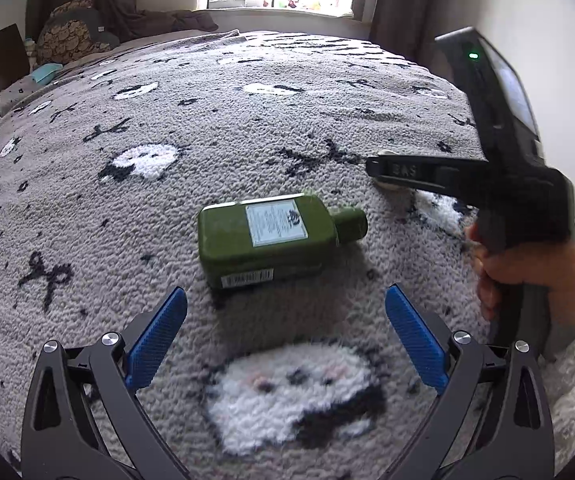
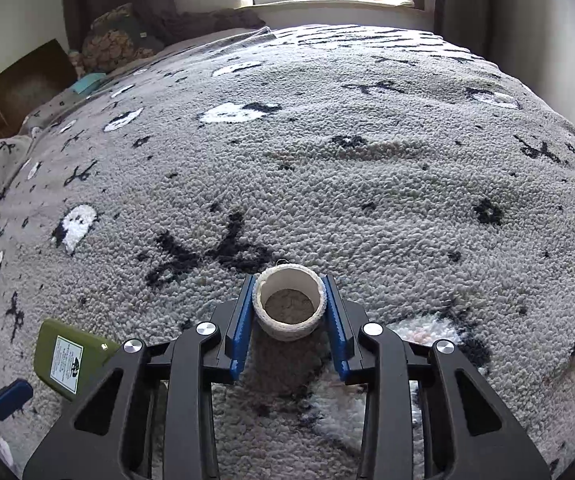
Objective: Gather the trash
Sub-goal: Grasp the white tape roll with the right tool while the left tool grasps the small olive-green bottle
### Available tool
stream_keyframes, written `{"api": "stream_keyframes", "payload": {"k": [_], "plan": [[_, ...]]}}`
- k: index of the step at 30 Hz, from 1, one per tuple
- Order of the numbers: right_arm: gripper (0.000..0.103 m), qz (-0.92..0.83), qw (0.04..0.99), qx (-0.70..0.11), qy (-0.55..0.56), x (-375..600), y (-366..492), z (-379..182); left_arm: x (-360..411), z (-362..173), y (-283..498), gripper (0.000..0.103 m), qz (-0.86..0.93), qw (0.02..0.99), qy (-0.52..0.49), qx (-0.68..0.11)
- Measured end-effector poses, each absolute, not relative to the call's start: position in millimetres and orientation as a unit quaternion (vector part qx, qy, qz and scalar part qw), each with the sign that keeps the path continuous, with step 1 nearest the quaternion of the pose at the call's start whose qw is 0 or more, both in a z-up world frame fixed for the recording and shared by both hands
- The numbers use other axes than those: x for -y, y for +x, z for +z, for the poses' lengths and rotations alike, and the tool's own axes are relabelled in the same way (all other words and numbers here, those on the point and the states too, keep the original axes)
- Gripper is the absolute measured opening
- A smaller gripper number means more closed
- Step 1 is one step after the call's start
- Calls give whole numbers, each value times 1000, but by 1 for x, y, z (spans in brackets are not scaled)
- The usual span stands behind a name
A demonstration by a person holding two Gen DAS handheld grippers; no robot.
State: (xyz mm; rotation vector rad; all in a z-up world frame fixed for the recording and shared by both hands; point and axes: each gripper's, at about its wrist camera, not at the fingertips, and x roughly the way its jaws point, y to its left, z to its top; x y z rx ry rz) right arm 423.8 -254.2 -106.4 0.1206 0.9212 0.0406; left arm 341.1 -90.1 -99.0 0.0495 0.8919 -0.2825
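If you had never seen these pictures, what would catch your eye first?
Probably the green bottle lying on its side on the ghost-patterned blanket, just ahead of the open left hand-held gripper. Next, the small white roll clamped in the right hand-held gripper.

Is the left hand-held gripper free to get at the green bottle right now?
Probably yes: the left hand-held gripper is open, with the green bottle lying flat on the blanket just ahead, nothing between them.
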Motion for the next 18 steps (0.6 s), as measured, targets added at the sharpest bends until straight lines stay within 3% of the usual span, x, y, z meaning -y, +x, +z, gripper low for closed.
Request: {"api": "stream_keyframes", "payload": {"k": [18], "plan": [[34, 39, 913, -400, 77, 328, 372, -53, 119, -129, 403, 95, -101, 875, 27, -473]]}}
